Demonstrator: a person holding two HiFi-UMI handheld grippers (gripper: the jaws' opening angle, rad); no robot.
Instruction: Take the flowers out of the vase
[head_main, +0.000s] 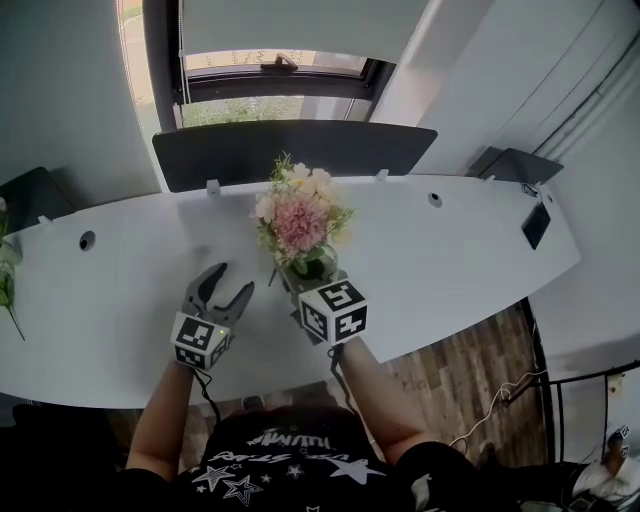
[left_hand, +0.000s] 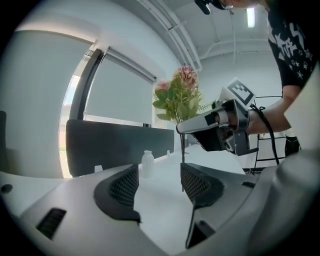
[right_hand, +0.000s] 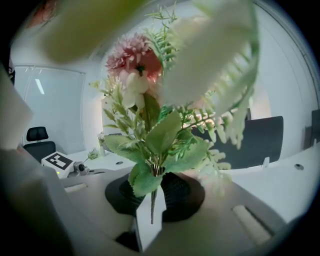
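Note:
A bunch of pink and cream flowers with green leaves stands over the middle of the white table. My right gripper is shut on the stems just under the leaves. In the left gripper view the thin stem ends hang free below the right gripper, with no vase around them. I cannot make out a vase in any view. My left gripper sits to the left of the bunch, open and holding nothing.
A dark divider panel runs along the table's far edge. A small white bottle stands before it. Another flower sprig lies at the far left, and a dark phone-like thing at the far right. The table's front edge is close to the person.

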